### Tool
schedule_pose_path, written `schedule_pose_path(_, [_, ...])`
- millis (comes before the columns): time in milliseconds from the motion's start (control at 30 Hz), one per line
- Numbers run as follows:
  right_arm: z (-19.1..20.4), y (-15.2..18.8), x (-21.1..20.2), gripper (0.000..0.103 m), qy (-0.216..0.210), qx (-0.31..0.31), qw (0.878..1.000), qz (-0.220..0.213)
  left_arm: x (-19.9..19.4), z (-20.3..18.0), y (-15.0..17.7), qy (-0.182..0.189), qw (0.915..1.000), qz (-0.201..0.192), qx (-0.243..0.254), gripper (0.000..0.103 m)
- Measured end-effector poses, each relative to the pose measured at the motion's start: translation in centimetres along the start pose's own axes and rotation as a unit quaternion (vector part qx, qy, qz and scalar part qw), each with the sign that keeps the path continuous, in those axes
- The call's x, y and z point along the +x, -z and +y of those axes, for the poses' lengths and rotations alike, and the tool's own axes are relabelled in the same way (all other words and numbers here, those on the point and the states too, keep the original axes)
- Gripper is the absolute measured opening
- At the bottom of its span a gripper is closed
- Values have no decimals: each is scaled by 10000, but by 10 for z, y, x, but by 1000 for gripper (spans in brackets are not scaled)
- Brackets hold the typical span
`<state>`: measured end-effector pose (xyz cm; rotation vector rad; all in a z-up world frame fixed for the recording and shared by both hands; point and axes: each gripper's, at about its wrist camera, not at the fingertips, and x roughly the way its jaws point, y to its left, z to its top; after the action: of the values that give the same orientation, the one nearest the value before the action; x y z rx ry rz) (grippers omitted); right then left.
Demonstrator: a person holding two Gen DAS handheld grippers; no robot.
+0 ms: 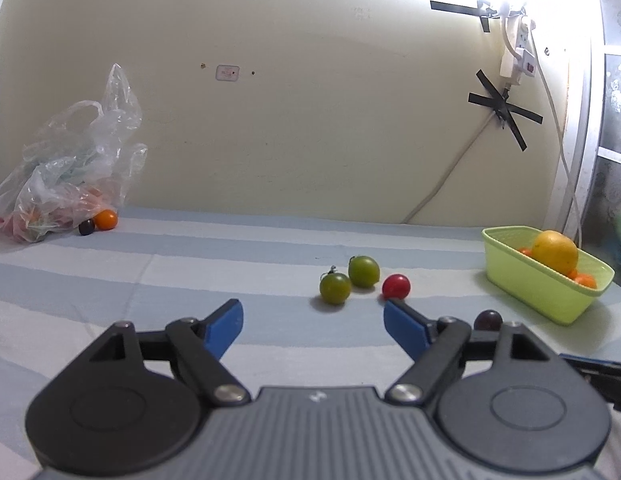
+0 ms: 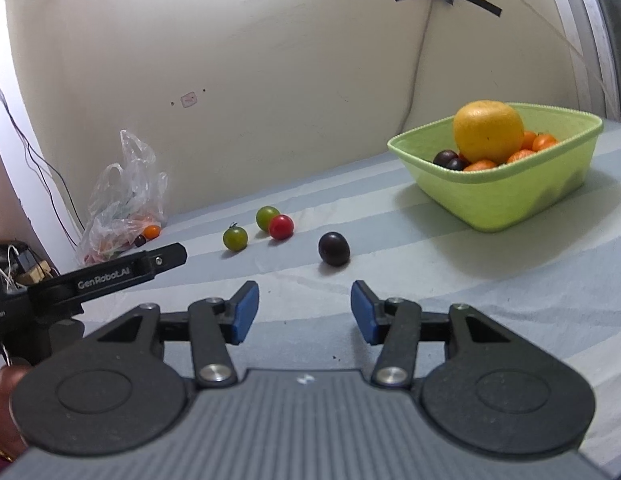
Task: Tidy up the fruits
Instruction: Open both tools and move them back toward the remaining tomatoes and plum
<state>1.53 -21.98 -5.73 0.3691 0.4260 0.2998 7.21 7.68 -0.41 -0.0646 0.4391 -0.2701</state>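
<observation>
Two green tomatoes, a red tomato and a dark plum lie on the striped cloth. In the right wrist view they are the green pair, the red one and the plum. A green basket holds a big orange, small oranges and dark plums. My left gripper is open and empty, short of the tomatoes. My right gripper is open and empty, just short of the plum.
A clear plastic bag with fruit lies by the wall at far left, an orange fruit and a dark one beside it. Cables and a power strip hang on the wall. The left gripper's side shows at left.
</observation>
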Motion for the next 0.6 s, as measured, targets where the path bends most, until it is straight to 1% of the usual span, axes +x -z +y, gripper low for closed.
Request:
schedule_pose_path(133, [-2, 0, 0, 54, -27, 29, 10000, 42, -1, 0, 0, -6, 10000, -18, -22, 82])
schedule_pose_path(367, [1, 0, 2, 54, -67, -67, 9999, 119, -3, -1, 1, -51, 10000, -61, -52, 82])
schedule_pose_path(500, [3, 1, 2, 54, -102, -140, 9997, 145, -3, 1, 2, -130, 9998, -35, -132, 91])
schedule_pose_path(600, [7, 3, 1, 54, -128, -319, 9993, 129, -2, 0, 1, -238, 9996, -6, -122, 93])
